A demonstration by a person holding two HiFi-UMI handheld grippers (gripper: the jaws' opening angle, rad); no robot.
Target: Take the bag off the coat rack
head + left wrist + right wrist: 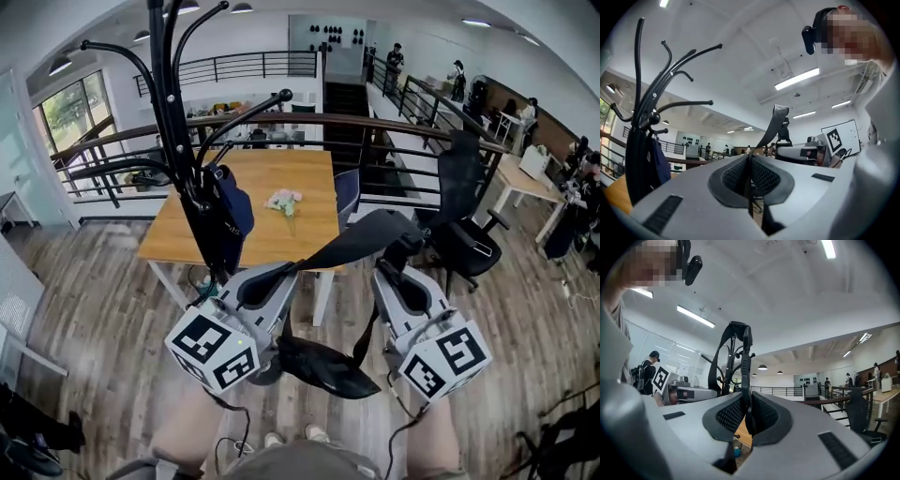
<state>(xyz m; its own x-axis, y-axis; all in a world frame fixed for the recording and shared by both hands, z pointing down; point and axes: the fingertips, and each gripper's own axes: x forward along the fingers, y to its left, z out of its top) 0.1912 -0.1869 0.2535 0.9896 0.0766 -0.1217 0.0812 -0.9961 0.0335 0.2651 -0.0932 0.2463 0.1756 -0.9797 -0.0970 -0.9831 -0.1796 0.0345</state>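
The black bag [323, 367] hangs free of the coat rack [178, 141], low between my two grippers. Its wide strap [361, 236] arches from one gripper to the other. My left gripper [296, 267] is shut on one end of the strap, right of the rack's pole. My right gripper [401, 255] is shut on the other end. In the left gripper view the strap [776, 123] rises from the closed left gripper [749, 161], with the rack [640, 140] to the left. In the right gripper view the strap [743, 357] stands up out of the right gripper [749, 405].
A dark blue item [234, 211] still hangs on the rack. Behind it stands a wooden table [309, 178] with a small bunch of flowers [284, 201]. A black office chair [464, 230] is at the right, and a railing [394, 127] runs behind. My legs show at the bottom.
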